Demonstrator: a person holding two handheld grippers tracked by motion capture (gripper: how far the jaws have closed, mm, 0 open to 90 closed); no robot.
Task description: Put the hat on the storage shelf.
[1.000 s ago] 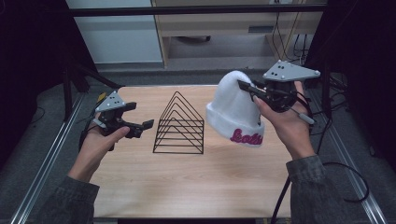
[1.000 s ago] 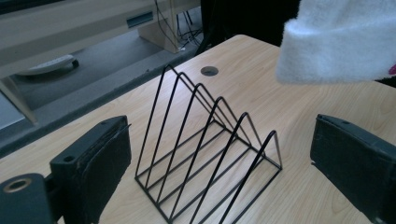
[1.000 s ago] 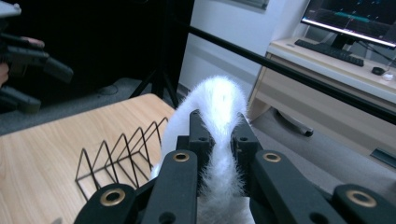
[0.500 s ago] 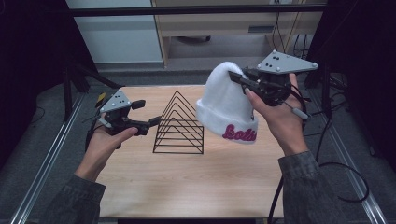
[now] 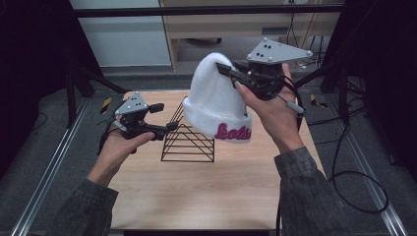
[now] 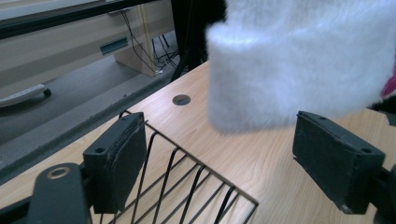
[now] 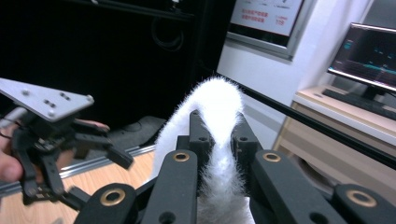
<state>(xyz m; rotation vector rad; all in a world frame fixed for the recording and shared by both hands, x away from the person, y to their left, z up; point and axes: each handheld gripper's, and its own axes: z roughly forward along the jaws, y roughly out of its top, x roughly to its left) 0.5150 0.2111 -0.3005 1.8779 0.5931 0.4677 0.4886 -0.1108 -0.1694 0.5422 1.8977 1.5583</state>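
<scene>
holding a fluffy white knit beanie with pink lettering on its folded cuff (image 5: 216,105) up in the air above the light wooden table (image 5: 196,191), the right gripper (image 5: 228,73) pinching a fold of the fabric near the crown, jaws pressed tight on the fuzzy ridge in the right gripper view (image 7: 217,140). hanging cuff-down, with the pink script facing the person's side, over the far right part of the black wire rack of triangular dividers (image 5: 188,142), apparently clear of the wire, though hard telling from above. resting on the table, that rack, between the two hands. hovering just left of the rack, the left gripper (image 5: 162,120), held in the left hand (image 5: 118,147), jaws spread wide and gripping nothing. showing in the left gripper view the two black padded fingers (image 6: 116,163) well apart, the rack's wires (image 6: 187,182) running beneath and between them, the left pad sitting close beside the rack's edge, and the beanie's white cuff (image 6: 289,70) hanging ahead above the tabletop (image 6: 261,158). wrapping around the right gripper's body, the right hand (image 5: 275,113), in a grey sleeve (image 5: 305,196).
</scene>
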